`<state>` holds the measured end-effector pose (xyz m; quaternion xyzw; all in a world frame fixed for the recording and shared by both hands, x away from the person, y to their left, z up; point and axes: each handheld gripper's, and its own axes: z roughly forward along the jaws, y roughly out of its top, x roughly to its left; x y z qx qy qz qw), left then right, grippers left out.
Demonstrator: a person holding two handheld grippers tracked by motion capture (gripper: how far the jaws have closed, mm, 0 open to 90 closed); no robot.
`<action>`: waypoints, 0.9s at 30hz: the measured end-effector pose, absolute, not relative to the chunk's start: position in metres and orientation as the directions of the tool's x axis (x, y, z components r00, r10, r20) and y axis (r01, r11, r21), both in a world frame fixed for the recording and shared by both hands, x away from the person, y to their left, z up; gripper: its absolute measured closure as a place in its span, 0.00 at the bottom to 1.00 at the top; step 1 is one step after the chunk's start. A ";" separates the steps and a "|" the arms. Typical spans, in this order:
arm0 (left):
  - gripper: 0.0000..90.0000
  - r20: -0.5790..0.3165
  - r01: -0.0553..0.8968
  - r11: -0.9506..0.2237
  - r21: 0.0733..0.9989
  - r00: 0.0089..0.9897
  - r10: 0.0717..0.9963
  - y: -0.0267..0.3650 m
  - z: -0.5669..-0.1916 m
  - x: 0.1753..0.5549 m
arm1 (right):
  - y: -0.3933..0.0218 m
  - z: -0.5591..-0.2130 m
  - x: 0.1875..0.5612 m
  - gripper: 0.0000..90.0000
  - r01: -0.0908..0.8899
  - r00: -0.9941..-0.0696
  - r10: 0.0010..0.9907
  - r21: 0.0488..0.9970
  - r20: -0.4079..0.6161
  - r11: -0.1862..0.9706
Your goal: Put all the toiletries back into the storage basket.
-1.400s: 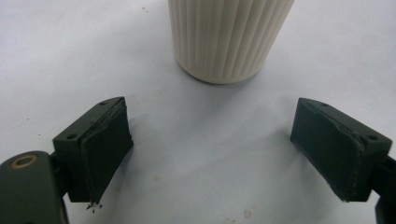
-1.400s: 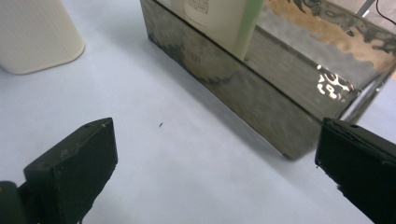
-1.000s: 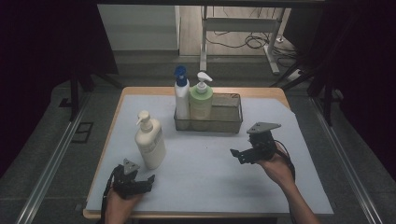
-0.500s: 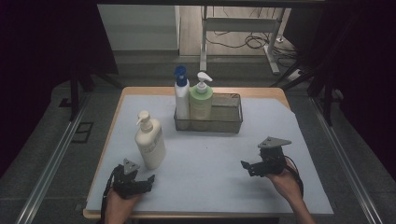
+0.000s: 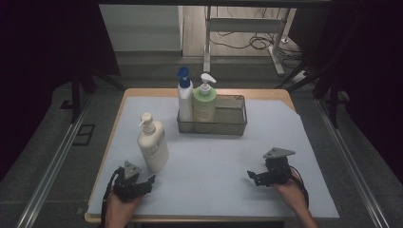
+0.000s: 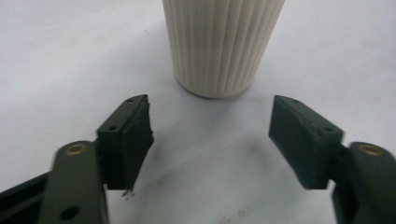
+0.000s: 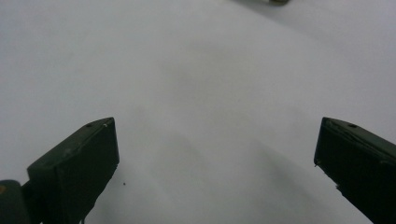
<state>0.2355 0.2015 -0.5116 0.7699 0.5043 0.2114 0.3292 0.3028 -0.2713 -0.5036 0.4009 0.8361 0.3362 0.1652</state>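
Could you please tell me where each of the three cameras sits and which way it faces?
High view: above the person's side, facing forward and down on the table; both hands, the left gripper and the right gripper enter from the bottom.
Left gripper view: rides the left gripper, low, facing the base of the cream bottle; open jaws show.
Right gripper view: rides the right gripper, facing bare white table cover; open jaws show.
Shared: high and left gripper views both show the cream bottle.
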 end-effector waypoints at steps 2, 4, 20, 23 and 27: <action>0.39 -0.010 0.634 -0.270 0.725 0.401 0.916 0.204 -0.509 0.235 | -0.273 -0.507 0.303 0.00 0.565 -0.621 0.783 0.693 0.001 0.448; 0.44 -0.015 0.632 -0.263 0.729 0.399 0.917 0.206 -0.507 0.235 | -0.274 -0.510 0.304 0.00 0.570 -0.618 0.786 0.690 0.002 0.446; 0.82 -0.063 0.655 -0.232 0.720 0.394 0.917 0.218 -0.500 0.250 | -0.277 -0.522 0.303 0.00 0.577 -0.609 0.793 0.688 0.004 0.440; 0.89 -0.083 0.669 -0.233 0.706 0.404 0.911 0.219 -0.502 0.256 | -0.277 -0.522 0.303 0.00 0.575 -0.609 0.793 0.690 0.003 0.439; 0.99 -0.057 0.676 -0.260 0.690 0.409 0.911 0.220 -0.502 0.266 | -0.277 -0.522 0.303 0.00 0.574 -0.608 0.794 0.691 0.001 0.439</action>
